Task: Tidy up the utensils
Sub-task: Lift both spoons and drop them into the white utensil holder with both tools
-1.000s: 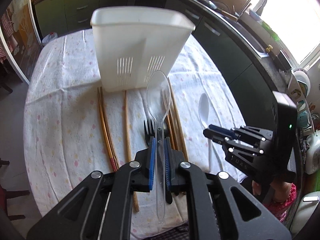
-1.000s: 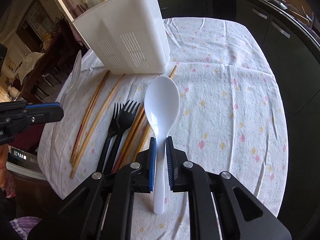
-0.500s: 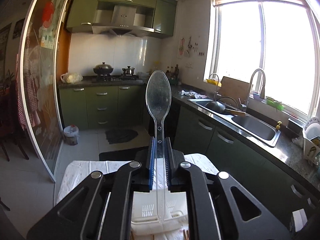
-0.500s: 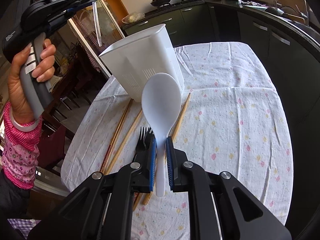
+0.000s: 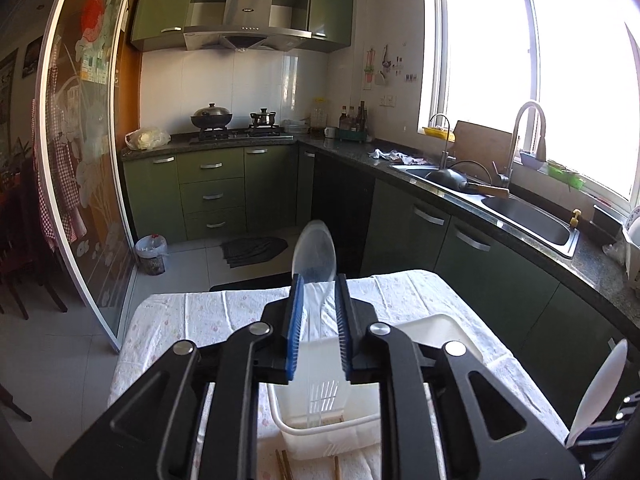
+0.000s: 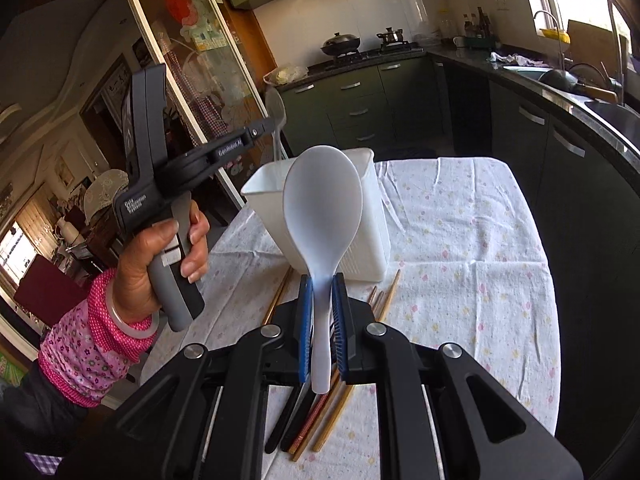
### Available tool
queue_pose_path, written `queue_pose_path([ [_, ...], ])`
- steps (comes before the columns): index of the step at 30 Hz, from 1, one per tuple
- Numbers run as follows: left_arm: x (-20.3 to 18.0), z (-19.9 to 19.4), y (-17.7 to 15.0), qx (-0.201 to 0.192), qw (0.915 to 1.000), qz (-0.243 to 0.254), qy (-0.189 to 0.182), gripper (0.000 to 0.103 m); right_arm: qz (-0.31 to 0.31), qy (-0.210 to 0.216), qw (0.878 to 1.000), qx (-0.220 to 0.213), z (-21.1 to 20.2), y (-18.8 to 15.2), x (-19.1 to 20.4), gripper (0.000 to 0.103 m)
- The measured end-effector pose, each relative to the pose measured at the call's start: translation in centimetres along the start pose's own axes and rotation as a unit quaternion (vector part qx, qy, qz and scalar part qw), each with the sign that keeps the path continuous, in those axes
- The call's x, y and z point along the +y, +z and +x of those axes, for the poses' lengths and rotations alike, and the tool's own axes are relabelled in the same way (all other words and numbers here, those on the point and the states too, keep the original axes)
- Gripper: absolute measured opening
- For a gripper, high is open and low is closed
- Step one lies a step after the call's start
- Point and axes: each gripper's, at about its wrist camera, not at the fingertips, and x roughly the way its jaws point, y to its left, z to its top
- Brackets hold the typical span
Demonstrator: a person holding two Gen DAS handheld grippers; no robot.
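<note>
My left gripper [image 5: 318,322] is open above the white utensil holder [image 5: 452,330]. The clear plastic spoon [image 5: 314,256] stands between its jaws with a gap on each side, its handle reaching down into the holder. In the right wrist view the left gripper [image 6: 272,124] hovers over the holder [image 6: 368,248] with the clear spoon [image 6: 276,112] at its tip. My right gripper [image 6: 320,320] is shut on the white spoon [image 6: 322,208], held upright in front of the holder. The white spoon also shows in the left wrist view [image 5: 600,392].
Wooden chopsticks [image 6: 332,412] and black forks [image 6: 288,420] lie on the flowered tablecloth [image 6: 472,240] below my right gripper. Chopstick ends [image 5: 284,464] show in front of the holder. Green cabinets and a sink counter [image 5: 500,200] run along the right.
My left gripper has opened and the clear spoon has slid down between its jaws into the holder. My right gripper has lifted the white spoon higher.
</note>
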Motion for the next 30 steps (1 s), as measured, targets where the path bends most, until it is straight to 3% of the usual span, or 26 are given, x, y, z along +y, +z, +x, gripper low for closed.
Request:
queue_pose_path([
  [2,0.4,-0.4,-0.4,-0.002,1.0000,0.000,-0.003,0.032,-0.002,-0.006,1.000,-0.027,-0.5,2.0,0.5,0.011],
  [7,0.7,-1.8,-0.6,-0.008,0.9999,-0.001,-0.008,0.032,0.000,-0.028,0.995,-0.095,-0.7,6.8,1.4,0.011],
  [12,1.6,-3.1,-0.6,-0.002,0.9999,-0.010,-0.009,0.032,0.004,-0.044,0.990,-0.135,1.1,10.2,1.6,0.011],
  [17,2.3,-3.9,-1.4,0.022,0.9995,-0.018,-0.011,0.033,0.004,-0.057,0.991,-0.117,5.2,11.6,1.2,0.011],
  [22,2.6,-4.8,-2.8,0.046,0.9988,-0.017,-0.008,0.034,-0.003,-0.064,0.996,-0.068,9.1,10.1,0.6,0.011],
  [27,2.6,-5.4,-4.2,0.068,0.9976,-0.007,-0.003,0.037,-0.013,-0.070,0.996,-0.049,10.3,8.2,0.4,0.013],
  [30,2.3,-5.6,-4.8,0.084,0.9965,-0.002,-0.004,0.037,-0.025,-0.084,0.995,-0.051,9.9,7.7,0.6,0.022],
])
